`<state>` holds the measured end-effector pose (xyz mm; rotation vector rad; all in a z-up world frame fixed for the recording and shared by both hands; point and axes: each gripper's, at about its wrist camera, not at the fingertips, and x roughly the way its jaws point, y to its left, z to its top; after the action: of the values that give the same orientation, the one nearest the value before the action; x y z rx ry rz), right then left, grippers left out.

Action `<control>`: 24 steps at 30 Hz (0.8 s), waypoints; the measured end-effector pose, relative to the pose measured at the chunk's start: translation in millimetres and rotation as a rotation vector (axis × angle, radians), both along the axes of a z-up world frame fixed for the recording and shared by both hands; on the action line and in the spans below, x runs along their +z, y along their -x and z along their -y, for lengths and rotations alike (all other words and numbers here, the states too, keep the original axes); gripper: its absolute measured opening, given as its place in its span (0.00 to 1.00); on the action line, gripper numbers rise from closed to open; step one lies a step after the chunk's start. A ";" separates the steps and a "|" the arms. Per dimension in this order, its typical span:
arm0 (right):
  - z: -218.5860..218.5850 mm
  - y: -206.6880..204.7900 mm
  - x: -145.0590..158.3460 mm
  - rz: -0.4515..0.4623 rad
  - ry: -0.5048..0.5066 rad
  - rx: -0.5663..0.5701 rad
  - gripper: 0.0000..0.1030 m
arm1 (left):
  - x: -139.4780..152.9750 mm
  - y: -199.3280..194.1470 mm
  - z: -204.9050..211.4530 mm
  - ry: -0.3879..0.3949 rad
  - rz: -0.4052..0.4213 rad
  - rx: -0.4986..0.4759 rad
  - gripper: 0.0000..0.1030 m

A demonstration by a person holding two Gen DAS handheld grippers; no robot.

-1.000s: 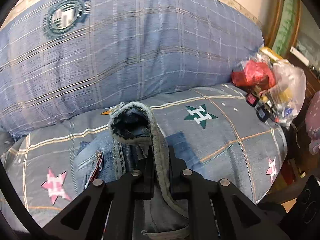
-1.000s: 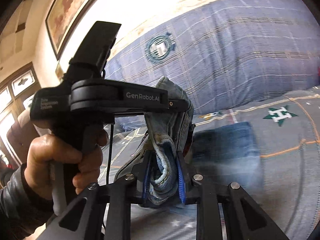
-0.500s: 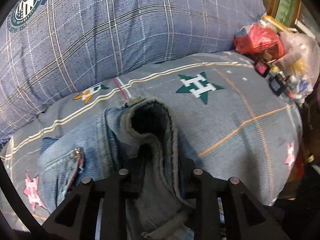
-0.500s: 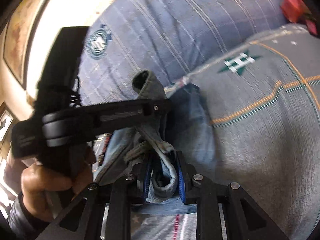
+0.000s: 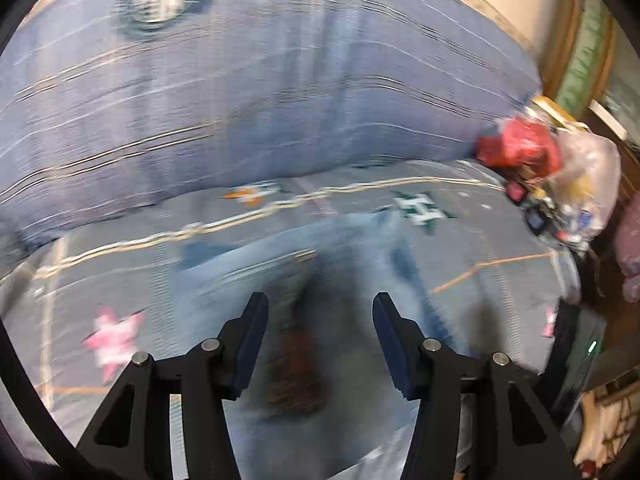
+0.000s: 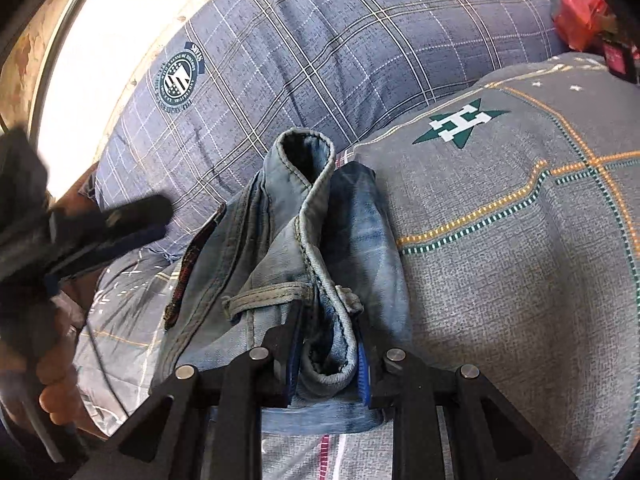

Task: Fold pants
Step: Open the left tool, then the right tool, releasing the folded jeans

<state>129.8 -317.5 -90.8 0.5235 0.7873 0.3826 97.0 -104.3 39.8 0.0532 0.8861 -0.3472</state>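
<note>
The pants [image 6: 288, 240] are light blue jeans lying folded on a grey patterned bedspread [image 6: 520, 260]. My right gripper [image 6: 326, 344] is shut on a bunched denim edge near the waistband, low over the bed. My left gripper [image 5: 318, 320] is open and empty, jaws wide apart above the jeans [image 5: 320, 280], which look blurred in the left wrist view. The left gripper also shows in the right wrist view [image 6: 120, 220], blurred, at the left beside the jeans.
A large blue plaid pillow [image 6: 360, 40] lies behind the jeans. A red bag [image 5: 516, 144] and a clear plastic bag of small items [image 5: 576, 184] sit at the bed's far right corner. The bed edge drops off at the right.
My left gripper has opened and let go of the denim, then pulled back and up. My right gripper has lowered its denim edge onto the folded jeans and stays shut.
</note>
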 end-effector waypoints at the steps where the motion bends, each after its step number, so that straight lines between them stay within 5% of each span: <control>1: -0.9 1.0 0.2 0.002 0.009 -0.002 0.23 | -1.8 3.3 -12.3 0.001 0.002 0.028 0.54; 5: 0.3 1.3 -0.9 -0.005 0.011 -0.014 0.23 | -28.4 9.0 -51.4 0.010 -0.042 0.135 0.54; 11: 3.0 0.5 -3.6 -0.014 -0.002 -0.025 0.23 | -79.2 11.1 -54.4 -0.025 -0.135 0.170 0.54; 19: 12.7 0.3 -8.6 -0.034 -0.047 -0.049 0.22 | -56.1 20.8 -54.0 -0.037 -0.124 0.202 0.54; 24: 1.8 3.3 1.8 0.006 0.068 -0.025 0.22 | -36.7 32.2 -51.1 -0.044 -0.103 0.199 0.55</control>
<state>126.5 -319.3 -89.0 0.4682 0.7847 0.3334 64.8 -53.2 3.1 -0.0125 0.9926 -0.1458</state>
